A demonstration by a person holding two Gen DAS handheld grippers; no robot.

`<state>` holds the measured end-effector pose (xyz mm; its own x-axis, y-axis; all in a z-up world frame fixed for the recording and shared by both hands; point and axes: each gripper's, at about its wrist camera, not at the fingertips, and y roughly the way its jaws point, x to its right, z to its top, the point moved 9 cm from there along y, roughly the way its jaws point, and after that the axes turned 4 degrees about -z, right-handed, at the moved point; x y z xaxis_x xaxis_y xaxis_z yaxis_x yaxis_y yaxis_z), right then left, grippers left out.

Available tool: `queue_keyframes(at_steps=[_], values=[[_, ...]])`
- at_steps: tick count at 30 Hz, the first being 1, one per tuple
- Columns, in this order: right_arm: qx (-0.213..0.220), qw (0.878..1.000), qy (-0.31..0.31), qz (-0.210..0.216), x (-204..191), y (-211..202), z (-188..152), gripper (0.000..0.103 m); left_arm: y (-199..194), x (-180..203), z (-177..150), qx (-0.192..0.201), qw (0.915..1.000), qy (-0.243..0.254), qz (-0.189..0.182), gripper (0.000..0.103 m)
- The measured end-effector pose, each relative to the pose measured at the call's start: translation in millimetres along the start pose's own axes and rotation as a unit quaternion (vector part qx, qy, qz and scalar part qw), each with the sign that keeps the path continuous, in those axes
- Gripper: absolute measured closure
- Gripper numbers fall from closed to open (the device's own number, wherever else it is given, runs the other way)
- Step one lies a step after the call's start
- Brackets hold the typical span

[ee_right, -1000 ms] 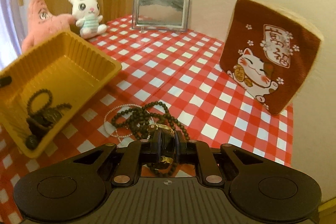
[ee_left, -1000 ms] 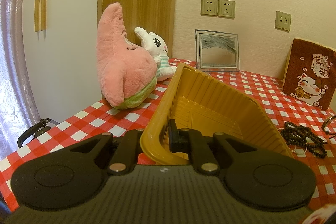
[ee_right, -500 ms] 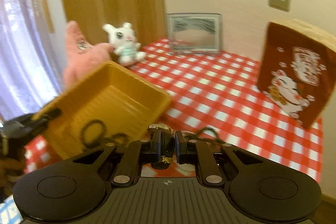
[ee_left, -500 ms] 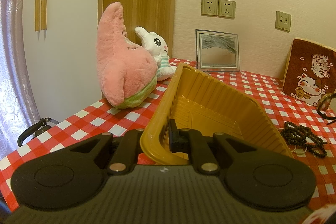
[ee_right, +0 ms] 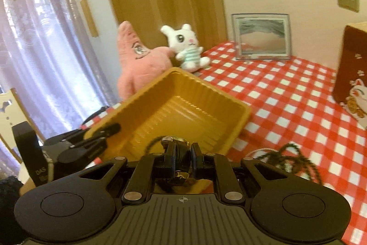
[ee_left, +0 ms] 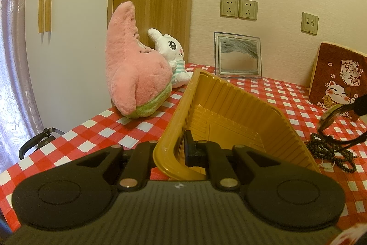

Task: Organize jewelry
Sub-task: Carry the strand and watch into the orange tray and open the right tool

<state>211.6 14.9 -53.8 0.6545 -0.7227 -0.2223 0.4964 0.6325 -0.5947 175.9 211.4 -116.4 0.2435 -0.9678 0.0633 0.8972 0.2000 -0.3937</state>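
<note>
My left gripper (ee_left: pixel 177 153) is shut on the near rim of a yellow plastic tray (ee_left: pixel 229 121) and holds it tilted above the checked table. The tray (ee_right: pixel 183 107) and the left gripper (ee_right: pixel 101 132) also show in the right wrist view. My right gripper (ee_right: pixel 181 153) is shut on a gold and black wristwatch (ee_right: pixel 175 141) and holds it just above the tray's near edge. The watch (ee_left: pixel 330 116) shows at the right edge of the left wrist view. A dark bead necklace (ee_left: pixel 330 150) lies on the table right of the tray, also in the right wrist view (ee_right: pixel 296 160).
A pink star plush (ee_left: pixel 135 70) and a white rabbit plush (ee_left: pixel 172 54) sit at the back left. A framed sand picture (ee_left: pixel 237 56) leans on the wall. A brown lucky-cat cushion (ee_left: pixel 337 82) stands at the right. The red checked tablecloth (ee_left: pixel 275 93) covers the table.
My right gripper has lifted the watch off the bead pile and carried it left, up over the tray. The left gripper and tray have stayed still.
</note>
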Motion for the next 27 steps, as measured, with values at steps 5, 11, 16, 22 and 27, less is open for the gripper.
queue_keyframes(at_steps=[5,11,16,22,27], values=[[-0.008,1.0,-0.004,0.01,-11.6,15.9,-1.1,0.09,0.2,-0.1,0.1,0.0,1.0,0.0,0.0,0.094],[-0.016,1.0,-0.01,0.011,-20.3,36.6,-3.0,0.09,0.2,-0.1,0.2,0.0,1.0,0.0,0.0,0.094],[-0.021,1.0,-0.013,0.013,-25.4,51.7,-2.0,0.09,0.1,-0.1,0.2,0.0,1.0,0.0,0.0,0.094],[-0.027,0.999,-0.012,0.019,-33.5,64.9,-1.4,0.09,0.1,-0.1,0.2,0.0,1.0,0.0,0.0,0.094],[-0.032,0.999,-0.008,0.025,-38.0,74.8,-1.7,0.09,0.2,-0.1,0.2,0.0,1.0,0.0,0.0,0.094]])
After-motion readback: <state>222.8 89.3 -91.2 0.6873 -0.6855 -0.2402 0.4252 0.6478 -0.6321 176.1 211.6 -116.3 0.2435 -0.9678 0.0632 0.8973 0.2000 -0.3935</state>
